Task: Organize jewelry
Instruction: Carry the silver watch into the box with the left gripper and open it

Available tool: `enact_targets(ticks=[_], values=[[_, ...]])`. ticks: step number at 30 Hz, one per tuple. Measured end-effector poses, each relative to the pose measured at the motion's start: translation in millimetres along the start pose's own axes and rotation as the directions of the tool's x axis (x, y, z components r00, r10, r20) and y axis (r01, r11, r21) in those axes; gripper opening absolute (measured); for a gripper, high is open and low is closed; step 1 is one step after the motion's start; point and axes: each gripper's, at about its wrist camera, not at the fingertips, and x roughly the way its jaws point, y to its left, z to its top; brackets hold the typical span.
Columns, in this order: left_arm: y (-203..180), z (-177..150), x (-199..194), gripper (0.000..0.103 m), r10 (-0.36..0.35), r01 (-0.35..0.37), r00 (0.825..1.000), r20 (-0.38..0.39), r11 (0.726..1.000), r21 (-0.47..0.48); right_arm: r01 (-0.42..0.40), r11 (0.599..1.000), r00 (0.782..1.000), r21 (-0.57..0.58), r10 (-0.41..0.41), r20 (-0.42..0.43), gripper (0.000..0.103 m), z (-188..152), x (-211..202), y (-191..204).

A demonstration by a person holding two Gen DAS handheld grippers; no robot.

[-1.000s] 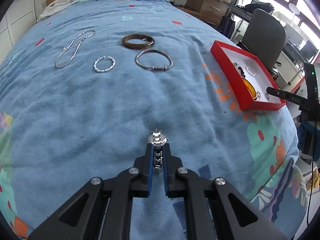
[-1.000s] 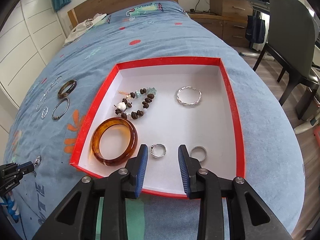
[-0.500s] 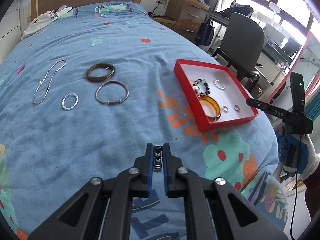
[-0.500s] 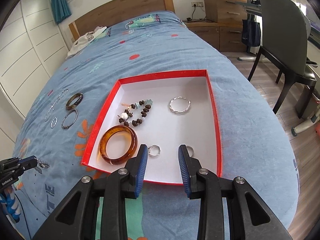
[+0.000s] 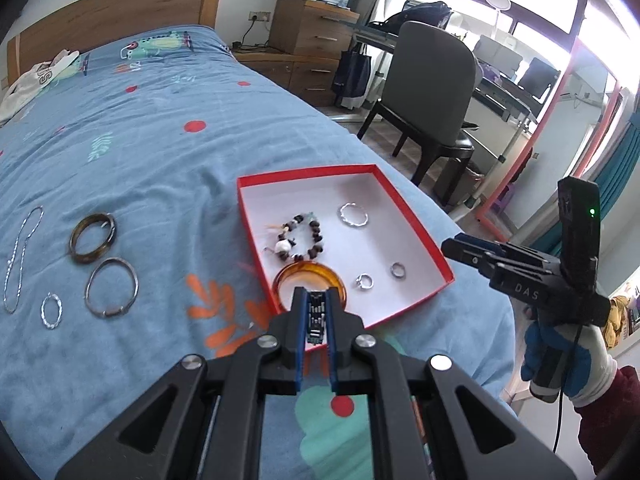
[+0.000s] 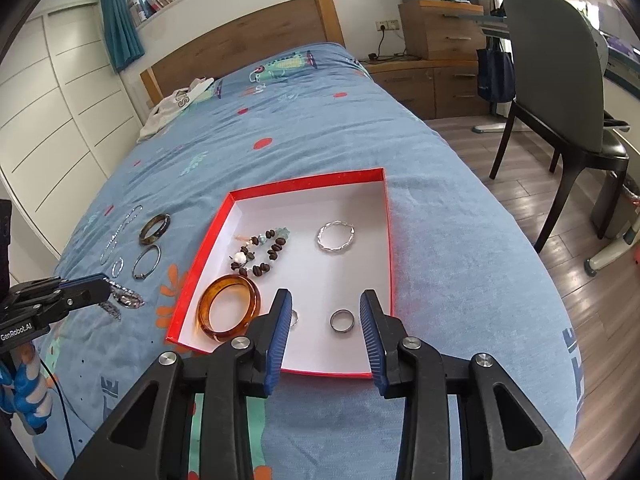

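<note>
Left gripper (image 5: 316,312) pinching a metal-link watch (image 6: 126,298), probably.
We hold it above the blue quilted bed (image 5: 160,152); right gripper (image 6: 325,332) jaws spread over glossy red box (image 6: 390,240).

Bedroom: bed (image 6: 320,128) with wooden headboard (image 6: 240,44), white wardrobe (image 6: 52,120) at left. Wood-plank floor (image 6: 560,248); grey chair (image 6: 560,80) and wooden dresser (image 6: 440,32) at right.

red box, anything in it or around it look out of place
Nothing looks damaged or spilled. The red box holds its pieces lying flat and apart. The watch hangs from the left gripper, outside the box.
</note>
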Motion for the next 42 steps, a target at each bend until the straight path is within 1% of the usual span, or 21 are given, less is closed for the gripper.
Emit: enact_targets(ticks=[4, 10, 15, 21, 26, 28, 32, 35, 38, 42], values=[[-12, 12, 30, 0.008, 0.001, -0.001, 1.000, -0.026, 1.000, 0.006, -0.008, 1.000, 1.000, 0.021, 0.008, 0.009, 0.035, -1, 0, -10], [-12, 8, 72, 0.008, 0.023, -0.025, 0.995, -0.094, 0.999, -0.024, -0.010, 0.999, 1.000, 0.043, 0.010, 0.013, 0.036, -5, 2, -21], [-8, 2, 91, 0.008, 0.055, -0.059, 0.989, -0.135, 0.998, -0.025, -0.005, 0.998, 1.000, 0.055, 0.005, -0.005, 0.036, -11, 8, -27], [-2, -6, 100, 0.008, 0.079, -0.085, 0.984, -0.161, 0.996, -0.032, -0.002, 0.998, 1.000, 0.059, 0.003, -0.015, 0.036, -17, 9, -28], [1, -10, 96, 0.010, 0.081, -0.089, 0.984, -0.158, 0.995, -0.045, 0.003, 0.999, 1.000, 0.052, -0.002, -0.020, 0.038, -19, 5, -26], [-2, -9, 92, 0.019, 0.082, -0.089, 0.985, -0.151, 0.995, -0.041, 0.005, 0.999, 1.000, 0.048, -0.003, -0.021, 0.038, -19, 3, -23], [-10, -9, 79, 0.022, 0.078, -0.082, 0.989, -0.125, 0.996, -0.024, 0.006, 0.999, 1.000, 0.036, -0.005, -0.018, 0.039, -20, -4, -16], [-17, -11, 63, 0.026, 0.090, -0.091, 0.991, -0.098, 0.996, -0.008, 0.007, 1.000, 1.000, 0.027, -0.007, -0.013, 0.039, -20, -11, -7], [-20, -15, 38, 0.029, 0.132, -0.133, 0.989, -0.060, 0.991, -0.015, 0.001, 1.000, 1.000, 0.022, -0.001, -0.004, 0.039, -20, -20, 3], [-15, -25, 5, 0.030, 0.198, -0.199, 0.980, -0.028, 0.979, -0.045, -0.012, 1.000, 1.000, 0.013, 0.012, 0.009, 0.039, -22, -30, 20]])
